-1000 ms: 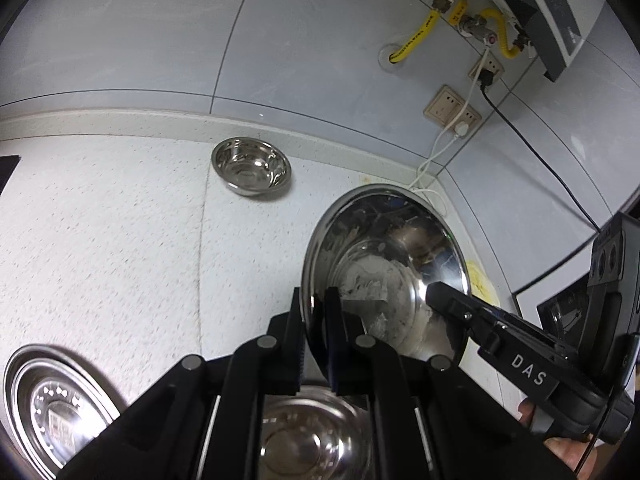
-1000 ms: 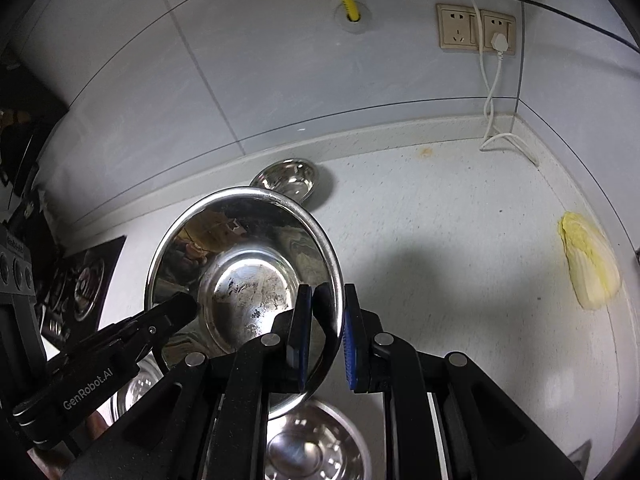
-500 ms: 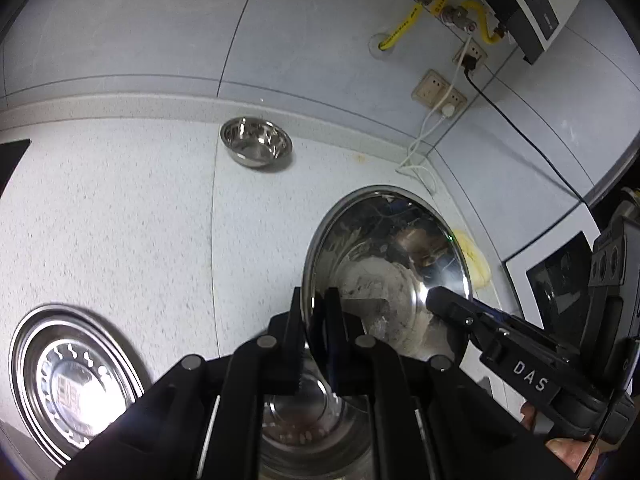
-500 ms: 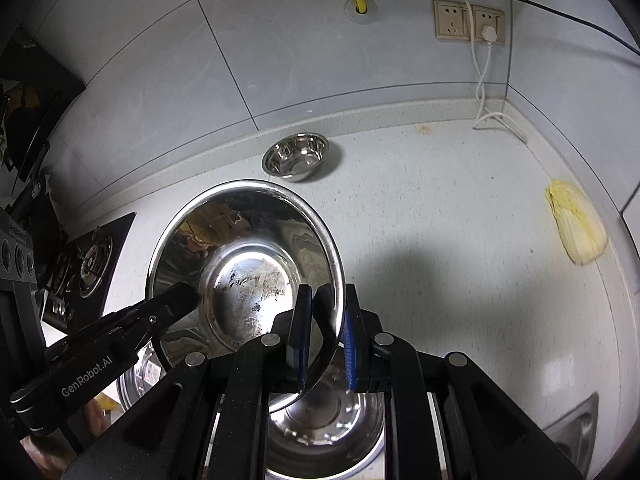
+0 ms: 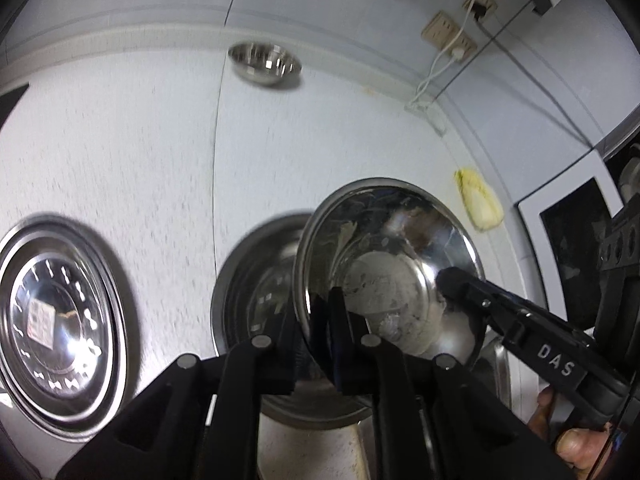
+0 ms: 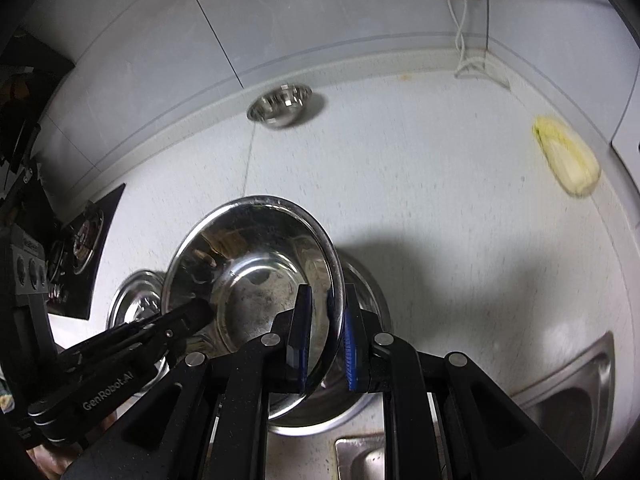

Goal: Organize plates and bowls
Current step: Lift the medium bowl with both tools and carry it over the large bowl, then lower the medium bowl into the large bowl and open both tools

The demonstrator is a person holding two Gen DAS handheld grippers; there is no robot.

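Two grippers carry one steel bowl, tilted on edge, over a second bowl on the counter.

The left gripper (image 5: 318,320) has its fingers at the held bowl's (image 5: 384,272) near rim; its jaws have just been opening a little, the rim is between them, and through the blur the pads seem to touch it. The right gripper (image 6: 326,332) pinches the opposite rim of the same bowl (image 6: 248,276) between its blue-padded fingers (image 6: 349,340). The bowl hangs just above a larger bowl (image 5: 248,280) sitting on the speckled white counter (image 5: 120,140). A patterned plate (image 5: 52,316) lies to the left, a small bowl (image 5: 264,62) stands well apart by the back wall, and a pale cabbage (image 6: 568,164) lies far right. A sink corner (image 6: 576,392) shows at lower right.
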